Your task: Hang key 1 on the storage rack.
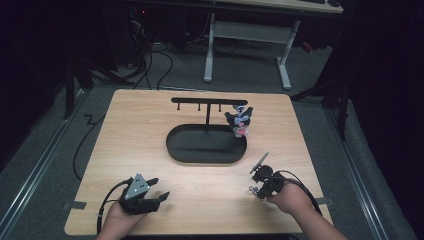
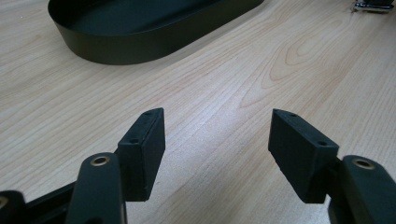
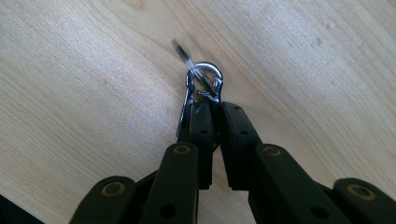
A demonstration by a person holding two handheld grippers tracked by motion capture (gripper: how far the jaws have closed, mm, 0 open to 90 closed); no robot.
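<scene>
Dark floor and cables surround the pale wooden table [image 1: 150,130]; at its middle stands our landmark, a black oval metal tray [image 1: 205,145] with a T-shaped hanging rack [image 1: 207,102] rising from it. A small black-and-pink plush keychain [image 1: 240,122] already hangs from the rack's right end.

Near and to the right of the tray, our right gripper [image 1: 257,186] has its jaws drawn nearly together on a silver metal key clasp with a ring [image 3: 201,86]. In the right gripper view the clasp's long axis runs straight out ahead of the fingertips [image 3: 201,116], the ring farthest out, low over the wood.

Near and to the left of the tray, our left gripper [image 1: 157,192] rests on the table, jaws wide, nothing between them.

We judge the right hand nearer the rack's free pegs; the ring must lead toward the rack, up and leftward.
</scene>
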